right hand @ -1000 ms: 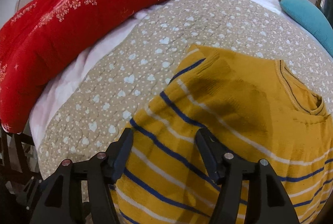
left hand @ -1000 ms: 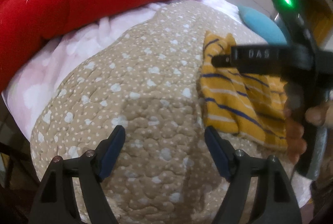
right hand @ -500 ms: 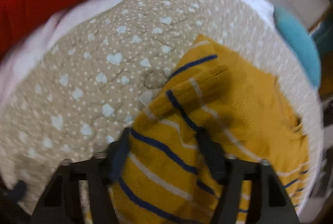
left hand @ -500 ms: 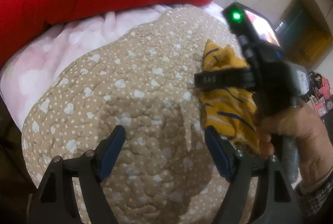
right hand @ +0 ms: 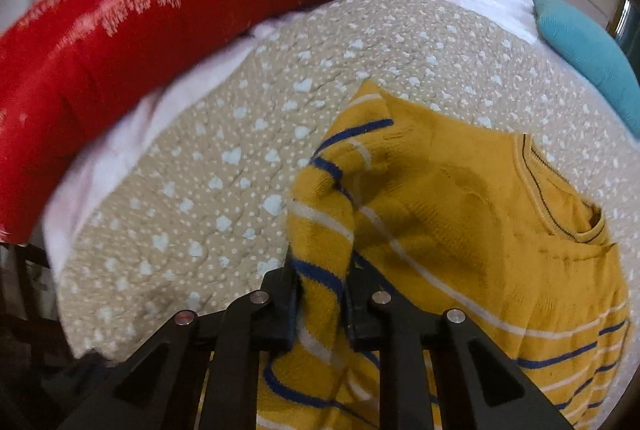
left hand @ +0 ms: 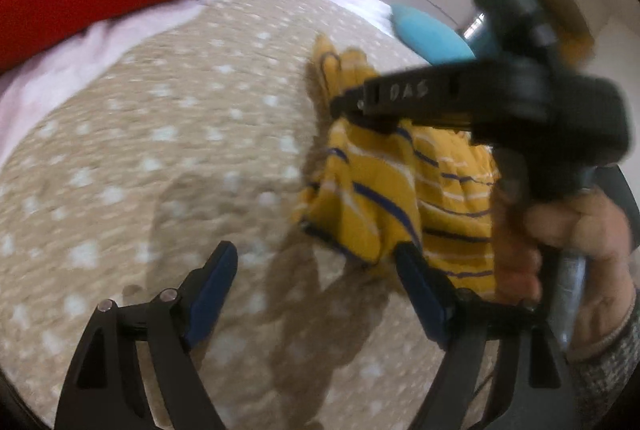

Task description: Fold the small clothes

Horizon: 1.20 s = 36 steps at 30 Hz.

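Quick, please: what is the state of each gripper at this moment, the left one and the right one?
Left gripper: open, nothing between its fingers, above the quilt.
Right gripper: closing on a bunched fold of the yellow striped sweater, which sits pinched between its fingers.

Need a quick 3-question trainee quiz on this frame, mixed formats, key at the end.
1. True or false: the left gripper holds the yellow striped sweater.
2. What lies between the closing fingers of the right gripper? A) the red pillow B) a fold of the sweater C) nothing
3. Fill in: the sweater lies on a beige ____ patterned with hearts.

Key: 1 false; 2 B; 3 quilt
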Each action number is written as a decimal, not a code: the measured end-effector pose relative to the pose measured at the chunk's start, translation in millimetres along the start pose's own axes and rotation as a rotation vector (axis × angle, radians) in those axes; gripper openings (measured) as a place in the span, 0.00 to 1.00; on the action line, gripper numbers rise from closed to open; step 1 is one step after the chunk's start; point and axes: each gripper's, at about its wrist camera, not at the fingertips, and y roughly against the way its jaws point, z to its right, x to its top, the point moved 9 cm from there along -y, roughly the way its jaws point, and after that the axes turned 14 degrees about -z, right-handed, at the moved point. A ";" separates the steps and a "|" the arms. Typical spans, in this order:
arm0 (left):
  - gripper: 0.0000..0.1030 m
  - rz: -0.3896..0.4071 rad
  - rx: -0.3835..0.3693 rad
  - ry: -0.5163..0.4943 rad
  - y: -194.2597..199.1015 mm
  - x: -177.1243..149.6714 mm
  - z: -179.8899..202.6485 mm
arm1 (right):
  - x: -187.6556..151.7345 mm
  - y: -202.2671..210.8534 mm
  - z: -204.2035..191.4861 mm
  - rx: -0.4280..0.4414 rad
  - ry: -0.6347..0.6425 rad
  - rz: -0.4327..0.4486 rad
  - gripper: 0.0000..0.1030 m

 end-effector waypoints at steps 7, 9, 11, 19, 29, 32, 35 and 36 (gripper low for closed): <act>0.11 -0.052 -0.061 0.044 -16.7 14.5 23.1 | -10.5 26.7 8.8 0.124 -0.041 0.071 0.17; 0.11 -0.028 -0.038 0.014 -9.7 13.7 39.0 | -17.1 39.5 17.2 0.151 -0.056 0.107 0.17; 0.10 -0.012 -0.035 -0.027 -3.5 12.3 61.9 | -24.0 54.2 32.8 0.184 -0.083 0.151 0.17; 0.10 -0.031 -0.054 -0.232 -13.1 -0.2 179.5 | -74.9 116.2 125.8 0.256 -0.227 0.320 0.17; 0.10 -0.146 -0.047 -0.380 -73.6 -17.6 267.2 | -161.4 126.3 244.4 0.335 -0.468 0.405 0.17; 0.10 -0.165 -0.009 -0.437 -92.9 -26.8 290.1 | -177.7 116.3 270.3 0.367 -0.531 0.413 0.17; 0.12 -0.193 0.037 -0.479 -105.4 -35.7 295.7 | -193.5 91.7 292.0 0.392 -0.586 0.368 0.18; 0.14 -0.200 0.040 -0.484 -107.3 -36.7 295.7 | -200.0 81.4 297.2 0.423 -0.604 0.338 0.20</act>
